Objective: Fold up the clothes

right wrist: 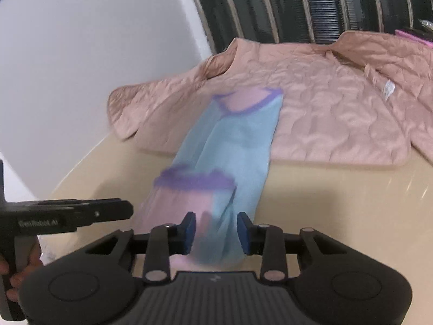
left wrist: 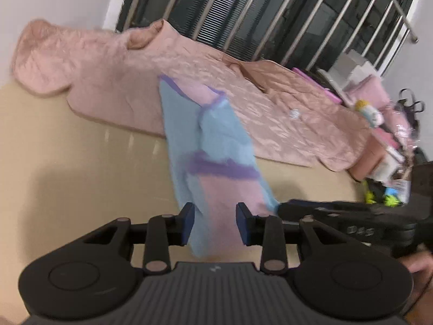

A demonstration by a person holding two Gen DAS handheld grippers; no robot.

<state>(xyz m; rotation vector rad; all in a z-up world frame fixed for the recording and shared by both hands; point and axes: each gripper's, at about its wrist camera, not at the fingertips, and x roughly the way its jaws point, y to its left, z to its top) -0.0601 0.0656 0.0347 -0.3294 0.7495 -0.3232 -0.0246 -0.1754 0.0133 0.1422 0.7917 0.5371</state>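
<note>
Left wrist view: we find the left gripper (left wrist: 215,223) partly open, the blue garment (left wrist: 213,146) between its pads, lying on the table (left wrist: 81,176) and overlapping the pink jacket (left wrist: 189,81). Right wrist view: the right gripper (right wrist: 216,233) likewise stands partly open around the garment's near end.

Blue garment (left wrist: 216,146) between parted left gripper (left wrist: 215,223) fingers (left wrist: 188,223).
</note>
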